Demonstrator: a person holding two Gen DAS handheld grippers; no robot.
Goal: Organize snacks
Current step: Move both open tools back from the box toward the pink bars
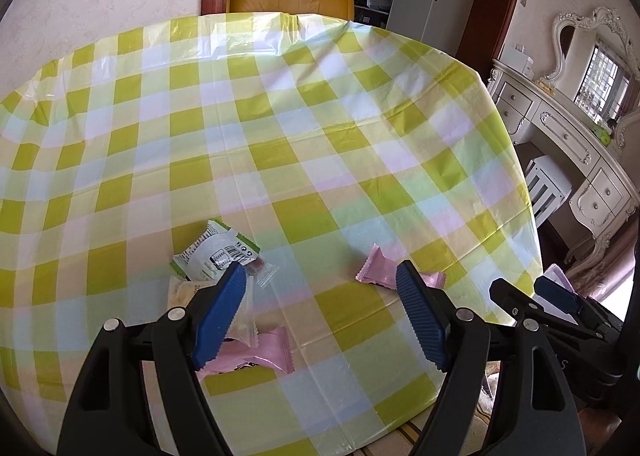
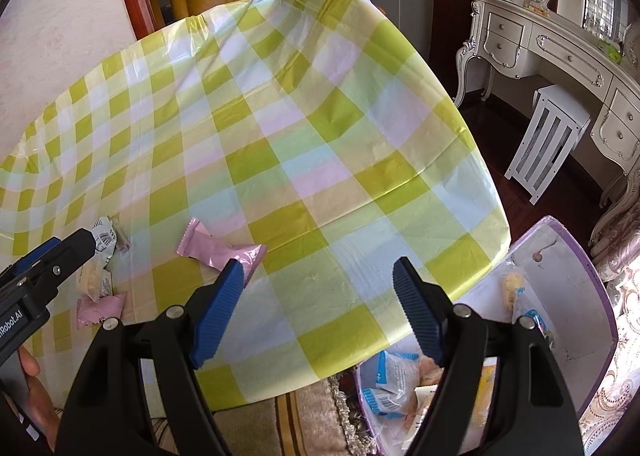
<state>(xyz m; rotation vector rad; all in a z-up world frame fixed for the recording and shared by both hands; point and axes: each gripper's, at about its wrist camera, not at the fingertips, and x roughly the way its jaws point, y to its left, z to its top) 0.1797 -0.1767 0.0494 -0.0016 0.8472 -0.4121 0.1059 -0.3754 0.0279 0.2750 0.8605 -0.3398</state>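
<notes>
My left gripper [image 1: 320, 312], blue ribbed pads on black arms, stands released and empty above the green-and-yellow checked plastic tablecloth [image 1: 280, 116]. Just past its right pad lies a pink foil snack packet [image 1: 380, 270]; by its left pad a green-and-white printed packet [image 1: 216, 252] and a second pink packet [image 1: 264, 352]. My right gripper [image 2: 318, 308] also hangs released. Below the table edge sits a lilac-rimmed white box [image 2: 576, 296] holding blue-and-white packets [image 2: 390, 384].

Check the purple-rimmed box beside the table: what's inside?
The box holds blue-and-white snack packets and a yellowish wrapped snack. The right gripper hides part of its floor.
</notes>
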